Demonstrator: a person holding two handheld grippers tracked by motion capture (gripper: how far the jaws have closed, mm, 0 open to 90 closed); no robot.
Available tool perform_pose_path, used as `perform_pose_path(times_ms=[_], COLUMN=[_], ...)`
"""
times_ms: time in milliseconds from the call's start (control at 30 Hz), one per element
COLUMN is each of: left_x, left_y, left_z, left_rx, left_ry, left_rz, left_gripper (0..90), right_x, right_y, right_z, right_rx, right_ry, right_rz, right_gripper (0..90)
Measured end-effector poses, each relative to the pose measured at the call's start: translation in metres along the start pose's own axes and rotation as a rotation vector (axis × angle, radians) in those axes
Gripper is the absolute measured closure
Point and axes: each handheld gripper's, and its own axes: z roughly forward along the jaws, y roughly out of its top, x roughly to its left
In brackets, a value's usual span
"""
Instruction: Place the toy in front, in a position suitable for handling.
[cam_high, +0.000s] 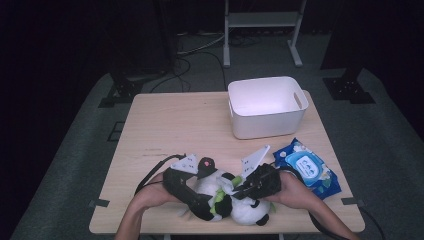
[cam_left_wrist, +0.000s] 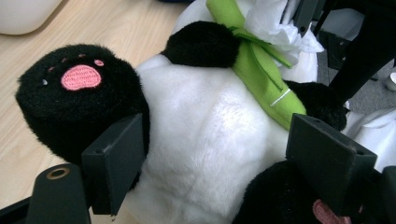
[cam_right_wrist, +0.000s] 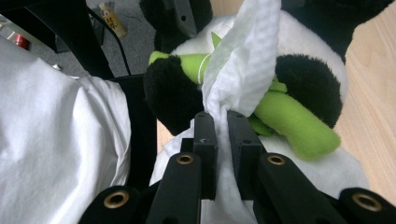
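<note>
Two grippers met over a plush panda at the table's near edge in the high view. In the left gripper view, the left gripper straddled its belly, jaws wide. In the right gripper view, the right gripper pinched a white wipe against the panda.

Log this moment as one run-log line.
left gripper: open, straddling panda plush | right gripper: shut on white wipe against plush | bin: empty

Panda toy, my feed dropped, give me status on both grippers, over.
Left gripper open, jaws straddling the plush panda. Right gripper shut on a white wipe against the panda's green bamboo. Nothing blocking; white bin behind.
</note>
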Motion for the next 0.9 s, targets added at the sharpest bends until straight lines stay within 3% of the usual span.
perform_pose_path(times_ms=[267,433,500,667,900], left_x=[-0.002,-0.002,-0.002,-0.004,-0.003], left_y=[-0.001,-0.003,-0.003,-0.002,0.000], left_z=[0.001,0.000,0.000,0.000,-0.004], left_rx=[0.017,0.026,0.030,0.042,0.028], left_ry=[-0.015,-0.020,-0.021,-0.020,-0.018], left_rz=[0.001,-0.006,-0.001,0.006,0.003], left_gripper=[18.3,18.3,18.4,18.5,18.4], right_x=[0.000,-0.001,-0.004,-0.013,-0.016], right_y=[-0.002,0.004,0.007,0.009,0.005], right_z=[0.002,-0.004,-0.009,-0.020,-0.006], right_rx=[0.002,-0.023,-0.050,-0.093,-0.057], right_ry=[0.018,0.018,0.007,-0.087,-0.063], right_rz=[0.008,0.005,0.002,0.048,0.073], right_gripper=[83.2,82.9,82.9,82.6,82.9])
